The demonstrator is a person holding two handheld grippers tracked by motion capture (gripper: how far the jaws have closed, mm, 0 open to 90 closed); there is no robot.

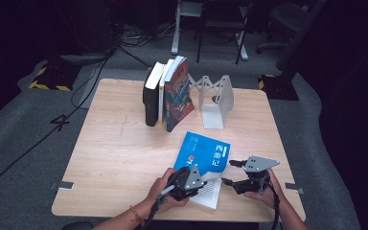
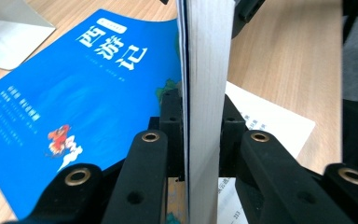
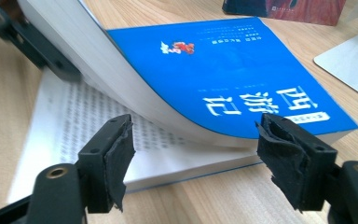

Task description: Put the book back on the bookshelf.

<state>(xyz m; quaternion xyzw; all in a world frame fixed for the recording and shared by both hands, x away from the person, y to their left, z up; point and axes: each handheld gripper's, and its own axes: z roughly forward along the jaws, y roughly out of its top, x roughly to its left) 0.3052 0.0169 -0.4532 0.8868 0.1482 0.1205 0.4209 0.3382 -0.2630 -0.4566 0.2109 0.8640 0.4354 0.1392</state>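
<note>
Near the front edge of the counter lies a blue paperback, cover up, titled in white Chinese characters "西游记" on the cover; smaller print beneath and the white label above the title are too small to read. Left hand-held gripper is clamped on a lifted wad of pages plus front cover at the book's near corner; in the left gripper view the page block stands edge-on between both pads, which press it. Printed text pages lie exposed below, characters illegible. Right hand-held gripper sits just beside the book's right edge, jaws apart w/ nothing between the worn black pads; in the right gripper view the book shows beyond them, title upside down. At rear centre, three upright books lean together; the red-covered one carries artwork, lettering not legible. White metal bookend stands just to their right, partly see-through. Surroundings beyond the counter are dark, detail hard to make out.
</note>
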